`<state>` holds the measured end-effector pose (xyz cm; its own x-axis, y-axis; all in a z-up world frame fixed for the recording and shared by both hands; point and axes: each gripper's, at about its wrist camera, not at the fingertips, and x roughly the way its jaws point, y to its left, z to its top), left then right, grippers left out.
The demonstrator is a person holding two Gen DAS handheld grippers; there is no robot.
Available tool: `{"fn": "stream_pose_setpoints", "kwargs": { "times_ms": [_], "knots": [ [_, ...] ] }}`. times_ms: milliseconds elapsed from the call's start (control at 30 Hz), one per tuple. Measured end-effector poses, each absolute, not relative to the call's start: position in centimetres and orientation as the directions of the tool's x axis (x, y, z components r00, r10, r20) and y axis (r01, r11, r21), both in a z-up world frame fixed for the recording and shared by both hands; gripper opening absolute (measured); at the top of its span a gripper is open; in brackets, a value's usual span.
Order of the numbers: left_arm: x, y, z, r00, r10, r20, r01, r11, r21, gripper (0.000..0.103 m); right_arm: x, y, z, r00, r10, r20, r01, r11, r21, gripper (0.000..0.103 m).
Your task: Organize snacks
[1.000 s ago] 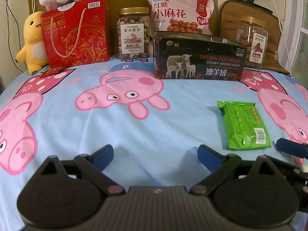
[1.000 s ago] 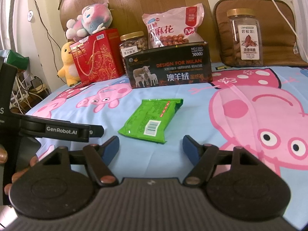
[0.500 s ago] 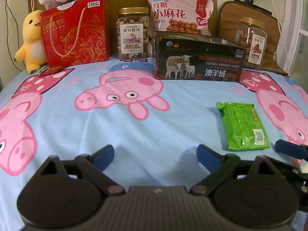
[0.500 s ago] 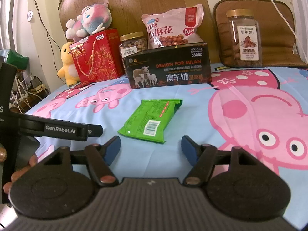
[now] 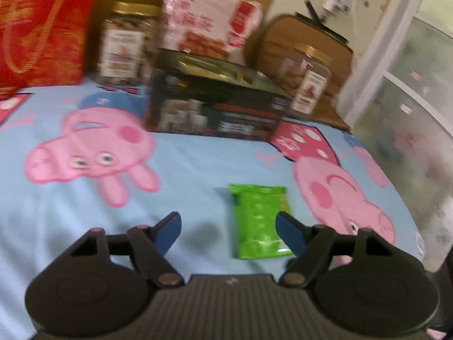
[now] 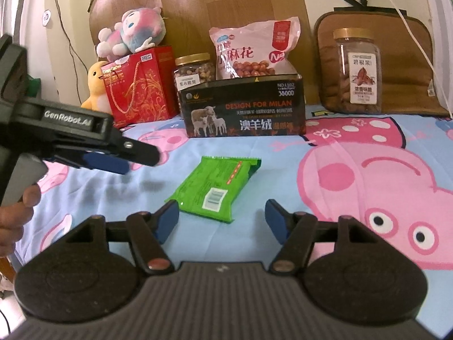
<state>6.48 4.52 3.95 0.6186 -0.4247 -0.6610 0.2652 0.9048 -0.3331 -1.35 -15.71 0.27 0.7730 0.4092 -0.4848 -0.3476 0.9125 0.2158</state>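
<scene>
A green snack packet [image 5: 259,222] lies flat on the pig-print sheet; it also shows in the right wrist view [image 6: 216,187]. My left gripper [image 5: 228,233] is open and empty, its right finger [image 5: 290,233] at the packet's right edge. In the right wrist view the left gripper [image 6: 113,158] hangs above the sheet, left of the packet. My right gripper [image 6: 222,222] is open and empty, just short of the packet. An open black tin box [image 5: 215,107] stands behind, seen also in the right wrist view [image 6: 245,110].
Along the back stand a red gift bag [image 6: 138,90], a nut jar [image 6: 194,69], a pink snack bag [image 6: 254,51], a second nut jar [image 6: 358,70] and plush toys [image 6: 131,32]. A brown cushion [image 6: 407,65] leans behind the right jar.
My left gripper has swung right and forward toward the green packet, which now lies between its fingers' line; its view is blurred by motion. My right gripper has barely moved.
</scene>
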Motion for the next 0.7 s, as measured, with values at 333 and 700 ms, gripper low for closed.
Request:
{"fn": "stream_pose_setpoints", "kwargs": {
  "times_ms": [333, 700],
  "knots": [
    [8.0, 1.8, 2.9, 0.561, -0.472, -0.680, 0.313, 0.881, -0.354, 0.038, 0.6, -13.6, 0.4, 0.740, 0.415, -0.530, -0.392, 0.906, 0.163, 0.040],
    [15.0, 4.6, 10.8, 0.728, -0.417, -0.544, 0.303, 0.908, -0.290, 0.038, 7.9, -11.7, 6.4, 0.829, 0.440, -0.347, -0.430, 0.896, 0.109, 0.034]
  ]
}}
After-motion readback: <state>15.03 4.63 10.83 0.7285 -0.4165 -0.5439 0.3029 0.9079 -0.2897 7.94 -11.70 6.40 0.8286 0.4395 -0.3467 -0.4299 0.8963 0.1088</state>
